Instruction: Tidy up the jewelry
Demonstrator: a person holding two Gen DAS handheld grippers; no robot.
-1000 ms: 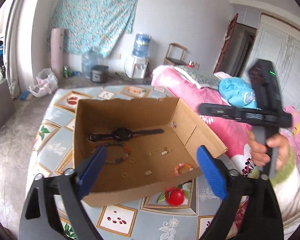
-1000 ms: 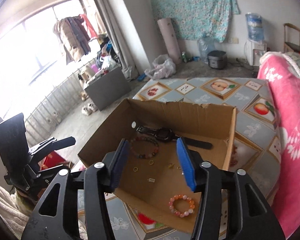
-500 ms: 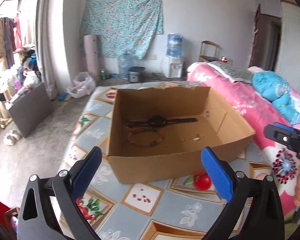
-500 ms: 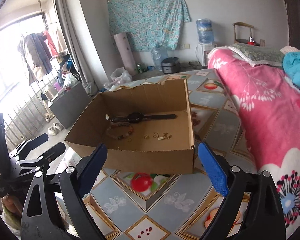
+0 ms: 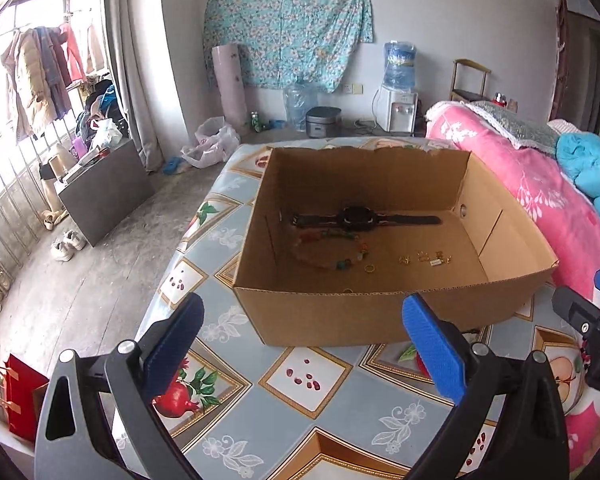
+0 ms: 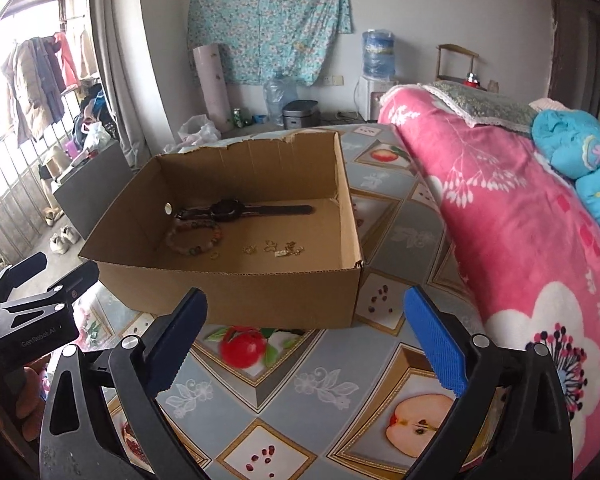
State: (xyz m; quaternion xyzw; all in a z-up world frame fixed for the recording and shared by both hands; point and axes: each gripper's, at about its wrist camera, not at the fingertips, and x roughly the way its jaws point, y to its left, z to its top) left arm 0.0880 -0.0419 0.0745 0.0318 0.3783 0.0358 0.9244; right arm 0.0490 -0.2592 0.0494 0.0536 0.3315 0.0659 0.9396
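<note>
An open cardboard box point(image 5: 360, 312) stands on the patterned cloth, ahead of both grippers. On its floor lie a black watch point(image 5: 360, 218), a multicoloured bead bracelet point(image 5: 328, 256), a gold ring point(image 5: 370, 268) and some small gold pieces point(image 5: 424, 258). The right wrist view shows the same box point(image 6: 236, 296), watch point(image 6: 236, 210) and bracelet point(image 6: 196, 240). My left gripper point(image 5: 302, 302) is open and empty, short of the box's near wall. My right gripper point(image 6: 305, 296) has its jaws opening wide, with nothing between them. The near wall hides the front of the box floor.
The blue fruit-print cloth point(image 5: 320, 380) covers the surface under the box. A pink flowered quilt point(image 6: 520, 220) rises on the right, with a blue bundle point(image 6: 572, 148) on it. Bare floor, a grey cabinet point(image 5: 104, 188) and a red bag point(image 5: 20, 396) lie to the left.
Both grippers drew back from over the box, which now sits farther ahead. The right gripper's jaws went from narrow to wide. An orange bracelet near the box front is out of sight.
</note>
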